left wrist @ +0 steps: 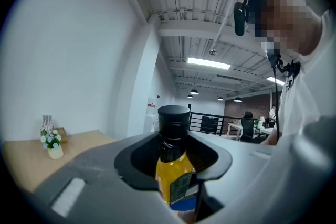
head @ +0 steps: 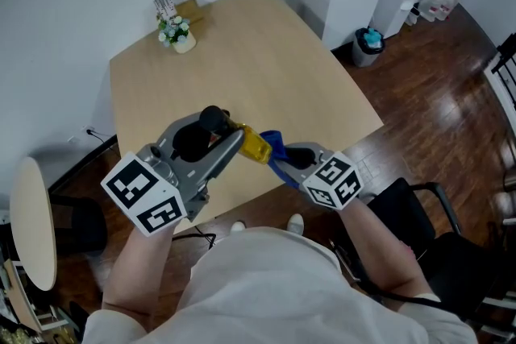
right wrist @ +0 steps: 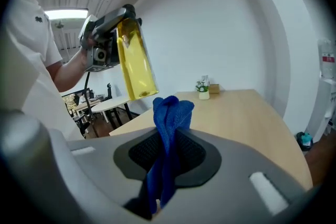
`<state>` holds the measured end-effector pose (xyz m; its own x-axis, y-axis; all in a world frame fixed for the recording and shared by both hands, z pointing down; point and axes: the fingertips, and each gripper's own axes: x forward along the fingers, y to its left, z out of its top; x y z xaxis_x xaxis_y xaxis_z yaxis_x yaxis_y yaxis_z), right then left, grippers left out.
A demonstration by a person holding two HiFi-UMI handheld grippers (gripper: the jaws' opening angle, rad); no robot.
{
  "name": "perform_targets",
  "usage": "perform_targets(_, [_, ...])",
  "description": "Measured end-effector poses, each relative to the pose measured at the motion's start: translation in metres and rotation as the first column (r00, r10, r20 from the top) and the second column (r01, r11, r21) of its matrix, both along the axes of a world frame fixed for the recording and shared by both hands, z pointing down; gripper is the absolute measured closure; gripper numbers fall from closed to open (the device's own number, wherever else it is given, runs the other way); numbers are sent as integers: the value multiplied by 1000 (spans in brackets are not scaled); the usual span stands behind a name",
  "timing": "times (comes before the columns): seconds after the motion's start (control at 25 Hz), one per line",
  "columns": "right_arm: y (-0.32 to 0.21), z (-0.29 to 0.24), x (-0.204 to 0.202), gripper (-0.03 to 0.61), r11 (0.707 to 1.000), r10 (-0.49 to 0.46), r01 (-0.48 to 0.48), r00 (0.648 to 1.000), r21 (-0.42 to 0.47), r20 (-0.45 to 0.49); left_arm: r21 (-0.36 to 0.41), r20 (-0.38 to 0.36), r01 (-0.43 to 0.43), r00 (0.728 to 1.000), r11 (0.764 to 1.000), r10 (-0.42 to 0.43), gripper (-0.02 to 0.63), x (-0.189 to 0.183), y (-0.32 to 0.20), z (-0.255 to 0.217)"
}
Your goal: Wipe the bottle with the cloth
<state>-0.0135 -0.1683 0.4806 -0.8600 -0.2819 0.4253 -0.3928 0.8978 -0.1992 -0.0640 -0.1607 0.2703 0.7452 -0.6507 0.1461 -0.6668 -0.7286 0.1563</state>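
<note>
Where the left gripper (left wrist: 173, 189) closes, its jaws are clamped on the yellow bottle (left wrist: 172, 168) just below the black cap (left wrist: 174, 115). The right gripper (right wrist: 167, 165) has its jaws shut on the blue cloth (right wrist: 169, 123), with a fold standing beyond the tips. The cloth sits just beside the bottle's lower end; contact cannot be confirmed. Both are held above the tabletop (head: 242, 52) near its front edge. A small flower pot (head: 179, 35) stands at the far corner. Beyond it are a white wall, a bin (head: 368, 46) and a dark wooden floor (head: 435, 93).
</note>
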Motion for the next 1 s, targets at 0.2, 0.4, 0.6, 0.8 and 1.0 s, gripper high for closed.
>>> perform_targets(0.2, [20, -18, -34, 499, 997, -59, 63, 994, -40, 87, 17, 4, -5, 1000, 1000, 5, 463, 0, 0, -3])
perform_targets(0.4, [24, -16, -28, 499, 996, -43, 50, 995, -70, 93, 2, 24, -3, 1000, 1000, 3, 462, -5, -1, 8])
perform_targets(0.6, [21, -12, -4, 499, 996, 1, 7, 996, -88, 92, -16, 22, 6, 1000, 1000, -6, 463, -10, -7, 17])
perform_targets(0.8, [11, -13, 34, 499, 992, 102, -94, 991, -90, 88, -45, 25, 22, 999, 999, -20, 463, -14, -29, 33])
perform_targets(1.0, [18, -21, 86, 499, 973, 221, -211, 969, -91, 112, -61, 88, 68, 994, 996, -62, 462, -13, -51, 72])
